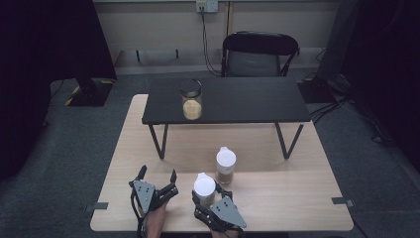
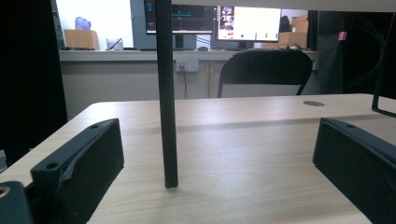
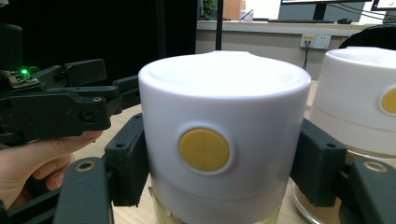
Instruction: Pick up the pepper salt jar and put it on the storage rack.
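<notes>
A white-lidded jar (image 1: 204,186) with tan contents stands near the table's front edge, and my right gripper (image 1: 205,196) is shut on it. In the right gripper view the jar's white lid (image 3: 224,93) carries a yellow dot, and the black jaws press on both of its sides. A second white-lidded jar (image 1: 226,165) (image 3: 364,107) stands free just behind and to the right. My left gripper (image 1: 158,174) rests open to the left of the held jar, with nothing between its fingers (image 2: 88,163). A glass jar with a black lid (image 1: 191,100) sits on the black shelf.
A low black shelf (image 1: 247,99) on thin legs stands across the back half of the wooden table (image 1: 307,193). One of its legs (image 2: 166,116) rises straight ahead of my left gripper. A black chair (image 1: 260,52) stands behind the table.
</notes>
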`<control>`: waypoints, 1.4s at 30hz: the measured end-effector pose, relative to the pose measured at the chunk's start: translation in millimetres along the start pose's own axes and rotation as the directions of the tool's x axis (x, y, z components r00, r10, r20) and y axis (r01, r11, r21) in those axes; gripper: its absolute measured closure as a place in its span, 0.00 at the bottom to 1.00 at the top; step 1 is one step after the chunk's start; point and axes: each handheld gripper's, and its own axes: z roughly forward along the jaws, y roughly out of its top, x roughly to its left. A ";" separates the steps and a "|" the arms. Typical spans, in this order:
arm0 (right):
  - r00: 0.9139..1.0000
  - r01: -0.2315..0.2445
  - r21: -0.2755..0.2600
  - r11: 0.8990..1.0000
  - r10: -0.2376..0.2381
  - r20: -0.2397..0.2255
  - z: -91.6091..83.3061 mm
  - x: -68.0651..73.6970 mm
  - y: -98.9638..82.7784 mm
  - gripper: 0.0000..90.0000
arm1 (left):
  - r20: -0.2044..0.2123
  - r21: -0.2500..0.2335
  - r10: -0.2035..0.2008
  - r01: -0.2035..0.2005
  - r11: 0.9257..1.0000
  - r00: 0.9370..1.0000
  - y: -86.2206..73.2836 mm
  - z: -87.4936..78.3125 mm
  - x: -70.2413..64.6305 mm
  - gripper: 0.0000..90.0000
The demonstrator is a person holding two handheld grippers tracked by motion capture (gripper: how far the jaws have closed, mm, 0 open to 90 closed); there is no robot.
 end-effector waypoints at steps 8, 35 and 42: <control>1.000 -0.009 0.004 1.000 0.009 -0.007 0.2 0.4 2.1 0.33 | 0.000 0.000 0.000 0.000 1.000 1.000 0.0 0.0 0.0 0.01; 1.000 -0.007 -0.007 1.000 0.007 -0.011 -3.4 -3.3 14.8 0.34 | 0.000 0.000 0.000 0.000 1.000 1.000 0.0 0.0 0.0 0.01; 1.000 0.008 -0.003 1.000 -0.008 -0.019 -2.4 -2.1 18.3 0.33 | 0.000 0.000 0.000 0.000 1.000 1.000 0.0 0.0 0.0 0.01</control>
